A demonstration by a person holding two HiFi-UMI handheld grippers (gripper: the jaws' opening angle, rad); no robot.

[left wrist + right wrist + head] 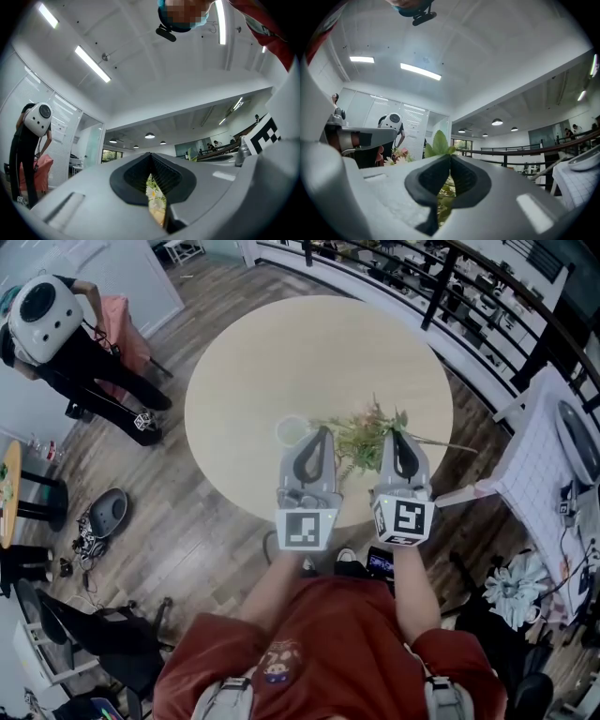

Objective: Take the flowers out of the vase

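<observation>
A bunch of green-leaved flowers (361, 435) appears to lie on the round beige table (253, 362), thin stems trailing right. Just left of it stands a small clear vase (292, 431), seen from above with nothing visible in it. My left gripper (320, 434) is shut, its tip between the vase and the flowers. On the right side of the bunch, my right gripper (397, 437) is also shut. In the left gripper view the jaws of my left gripper (151, 155) meet, with blossoms (156, 197) showing below. In the right gripper view a leaf (439, 143) rises over my shut right gripper (450, 157).
A person with a white round backpack (42, 306) stands on the wooden floor at far left. A black railing (487, 296) runs behind the table. At right is a white checked cloth (539, 460). A black chair (103, 634) sits at lower left.
</observation>
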